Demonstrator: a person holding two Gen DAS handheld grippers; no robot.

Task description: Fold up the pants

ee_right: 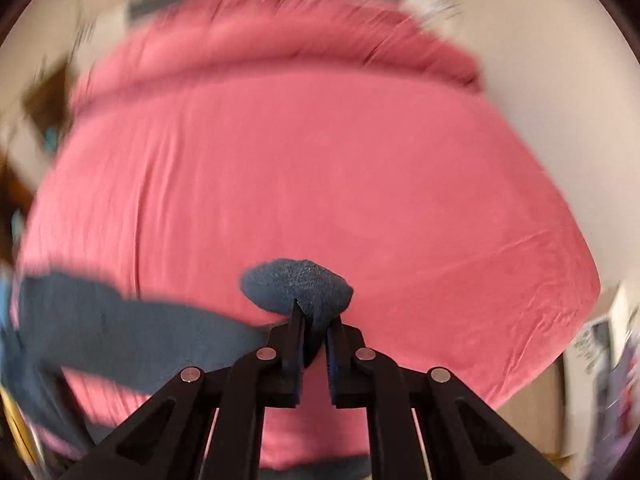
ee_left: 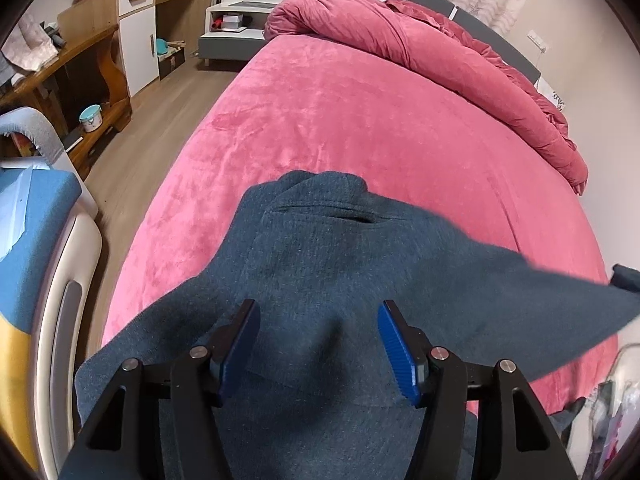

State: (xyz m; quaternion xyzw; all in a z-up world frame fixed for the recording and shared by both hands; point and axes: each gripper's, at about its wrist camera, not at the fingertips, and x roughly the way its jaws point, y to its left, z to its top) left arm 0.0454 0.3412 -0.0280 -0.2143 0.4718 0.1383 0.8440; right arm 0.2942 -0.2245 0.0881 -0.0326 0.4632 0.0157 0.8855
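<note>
Dark blue-grey pants (ee_left: 320, 264) lie at the near end of a bed with a pink cover (ee_left: 360, 120). My left gripper (ee_left: 318, 316) is open just above the pants, its blue pads (ee_left: 394, 344) apart with cloth bulging between them. In the blurred right wrist view, my right gripper (ee_right: 314, 316) is shut on a bunched end of the pants (ee_right: 296, 284), held above the pink cover (ee_right: 320, 160). A strip of the pants (ee_right: 120, 332) trails away to the left. That lifted strip also stretches off to the right in the left wrist view (ee_left: 560, 300).
A rolled pink duvet (ee_left: 420, 40) lies along the head of the bed. Wooden shelving (ee_left: 80, 80) and a white cabinet (ee_left: 138, 40) stand on the wooden floor to the left. A blue-and-white chair or cart (ee_left: 40, 280) is close at the near left.
</note>
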